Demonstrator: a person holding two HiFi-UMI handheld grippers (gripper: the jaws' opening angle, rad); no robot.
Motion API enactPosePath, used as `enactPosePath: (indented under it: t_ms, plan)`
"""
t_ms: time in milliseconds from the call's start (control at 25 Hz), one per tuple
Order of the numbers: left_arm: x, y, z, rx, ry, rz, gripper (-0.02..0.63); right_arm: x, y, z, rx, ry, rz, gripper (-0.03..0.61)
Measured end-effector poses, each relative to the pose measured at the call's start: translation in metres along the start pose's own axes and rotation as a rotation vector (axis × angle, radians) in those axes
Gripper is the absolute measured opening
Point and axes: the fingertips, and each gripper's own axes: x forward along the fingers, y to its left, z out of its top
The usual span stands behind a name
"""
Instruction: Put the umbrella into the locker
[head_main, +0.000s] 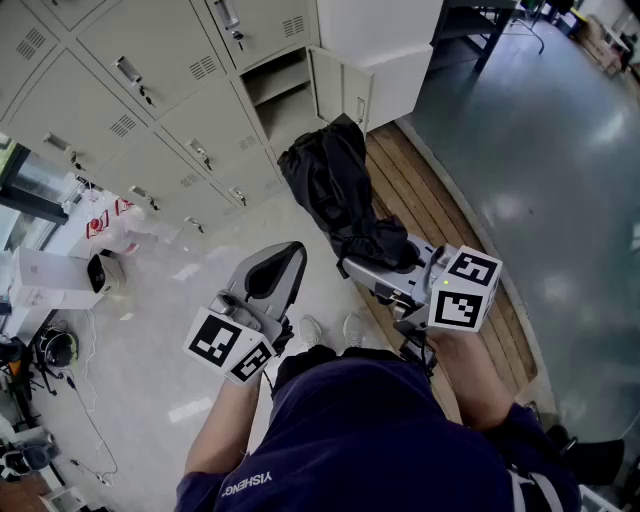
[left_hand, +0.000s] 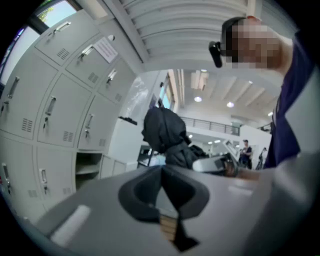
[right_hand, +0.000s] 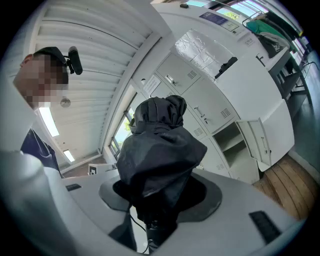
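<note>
Right gripper pinching the folded black umbrella near its base, left gripper pressed together, empty, open locker ahead and well apart: hold level, feed tip-first into 1 bay, clear the door.

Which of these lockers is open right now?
The locker at the row's end nearest the wooden floor: its door hangs open, showing a shelf; the others are shut.

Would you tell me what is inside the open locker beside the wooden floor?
The open locker shows a single shelf partway up; nothing lies on it or below it that I can see. The shadowed back corners cannot be made out.
</note>
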Motion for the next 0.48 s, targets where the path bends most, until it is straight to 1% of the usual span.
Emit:
enactPosePath:
  t_ms: [320,480]
  plan:
    - [0.0051,-0.0037,0.0,0.005,0.006,0.001,0.002,-0.0017,-0.003,-0.0022,0.006,0.004,0.008,0.213]
    - [0.008,-0.0072,-0.0034,0.002,0.011,0.005,0.002,-0.0061,-0.0083,-0.0059,0.032,0.011,0.007,0.213]
